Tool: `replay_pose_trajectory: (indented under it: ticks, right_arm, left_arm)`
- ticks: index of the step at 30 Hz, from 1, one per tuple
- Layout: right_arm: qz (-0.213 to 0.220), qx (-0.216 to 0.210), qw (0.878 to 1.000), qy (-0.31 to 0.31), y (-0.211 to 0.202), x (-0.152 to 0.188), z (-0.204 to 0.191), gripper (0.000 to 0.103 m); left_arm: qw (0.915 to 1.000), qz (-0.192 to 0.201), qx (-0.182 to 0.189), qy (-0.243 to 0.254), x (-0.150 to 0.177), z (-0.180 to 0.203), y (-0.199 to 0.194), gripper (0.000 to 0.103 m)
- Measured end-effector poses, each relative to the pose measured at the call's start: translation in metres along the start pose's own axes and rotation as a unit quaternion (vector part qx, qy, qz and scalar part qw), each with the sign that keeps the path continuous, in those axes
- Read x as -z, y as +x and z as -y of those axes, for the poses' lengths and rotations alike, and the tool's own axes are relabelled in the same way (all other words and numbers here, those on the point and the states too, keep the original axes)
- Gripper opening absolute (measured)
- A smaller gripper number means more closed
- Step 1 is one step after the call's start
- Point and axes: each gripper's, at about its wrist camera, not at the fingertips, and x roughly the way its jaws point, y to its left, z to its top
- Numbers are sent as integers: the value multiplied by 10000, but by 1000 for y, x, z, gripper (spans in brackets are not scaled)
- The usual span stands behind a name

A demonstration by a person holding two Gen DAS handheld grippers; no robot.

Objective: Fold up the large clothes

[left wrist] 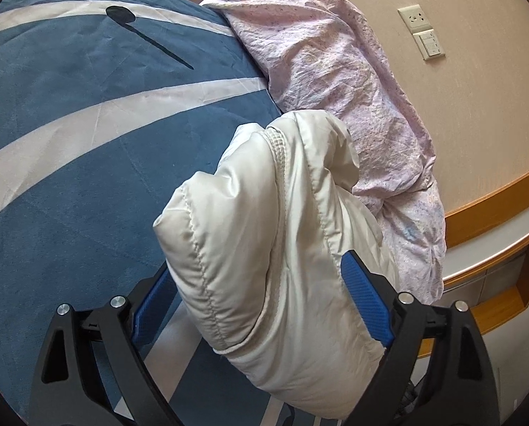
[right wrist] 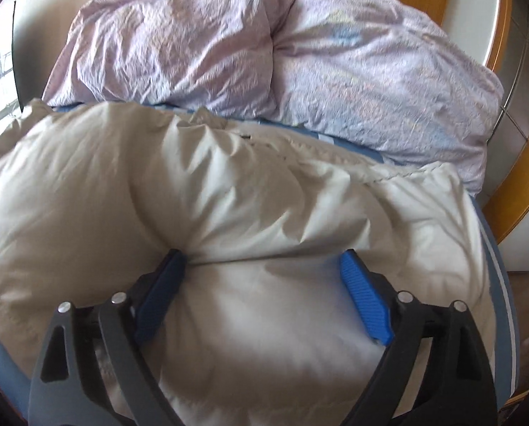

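A cream-white puffy down jacket (left wrist: 264, 220) fills the space between my left gripper's (left wrist: 261, 266) blue fingers (left wrist: 365, 298); the jaws stand wide and squeeze a thick bundled part of it above the blue bedsheet (left wrist: 69, 124). In the right wrist view the same jacket (right wrist: 211, 184) lies spread across the bed. My right gripper (right wrist: 264, 259) has its wide-set blue fingers (right wrist: 364, 301) pressed into a puffy fold of the jacket, fabric bulging between them.
A crumpled pink-lilac duvet (left wrist: 342, 81) lies at the bed's far side against the beige wall; it also shows in the right wrist view (right wrist: 264, 56). A wooden-edged shelf (left wrist: 495, 241) runs along the wall, with a socket and switch (left wrist: 424, 32) above.
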Motion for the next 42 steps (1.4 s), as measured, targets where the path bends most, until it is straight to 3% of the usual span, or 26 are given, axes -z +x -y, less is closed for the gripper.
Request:
replay_pose_trajectory:
  ticks: [4, 10, 17, 24, 30, 36, 39, 42]
  right_arm:
    - [-7, 48, 10000, -73, 7, 2, -4, 91]
    - [65, 238, 9993, -272, 12, 6, -13, 91]
    - [113, 368, 9984, -418, 17, 7, -18, 91]
    - [212, 566, 9962, -628, 20, 9, -26, 91]
    - [258, 581, 9956, -691, 22, 8, -27, 91]
    - [262, 352, 9972, -613, 21, 3, -15, 91]
    - [287, 221, 9979, -543, 16, 1, -4, 90]
    - [370, 189, 9975, -579, 4, 4, 10, 89]
  left_arm:
    - [10000, 41, 36, -65, 0, 2, 3, 89]
    - [9997, 192, 90, -123, 0, 9, 9, 74]
    - [9979, 459, 120, 443, 0, 41, 4, 55]
    - [9899, 637, 561, 1136, 5, 87, -8, 48]
    - [9726, 718, 1161, 1882, 20, 139, -17, 48]
    - [9371, 756, 1887, 2836, 54, 203, -22, 48]
    - [9230, 764, 2065, 3156, 70, 226, -22, 48]
    - [9145, 729, 2181, 3329, 80, 238, -20, 48]
